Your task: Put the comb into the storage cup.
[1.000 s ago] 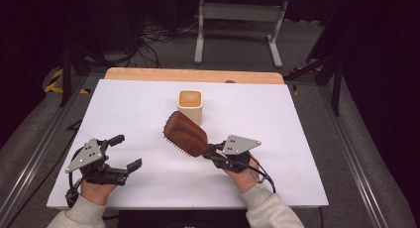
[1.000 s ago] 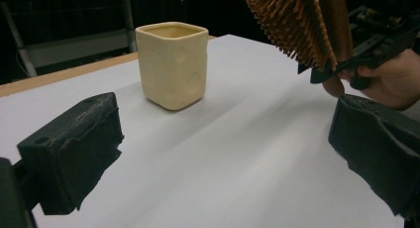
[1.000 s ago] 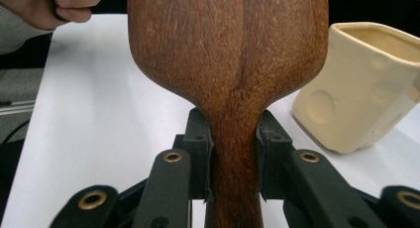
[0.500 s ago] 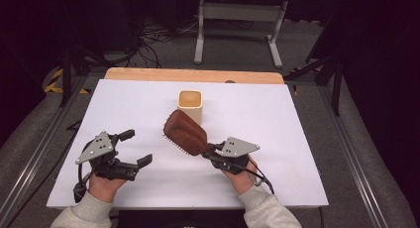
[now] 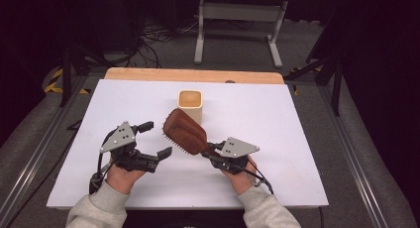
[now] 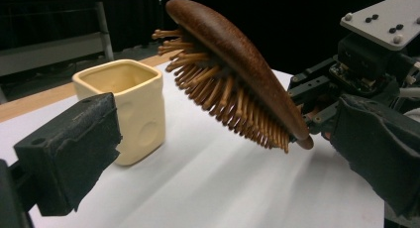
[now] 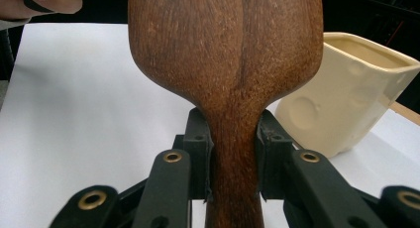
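Hairbrush [image 5: 185, 131] pinched at its handle by right hand-held gripper [image 5: 214, 152], mid-bench; spread left hand-held gripper [image 5: 154, 139] nears, likely a handover needing careful alignment.

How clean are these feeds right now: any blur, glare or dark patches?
High view: table sheet evenly lit, surroundings dark, picture soft. Left gripper view: hairbrush bristles sharp, near jaw blurred, background black. Right gripper view: brush wood grain crisp, cup slightly soft, white sheet bright without hiding detail.

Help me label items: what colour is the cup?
Cream, clearest in the left gripper view.
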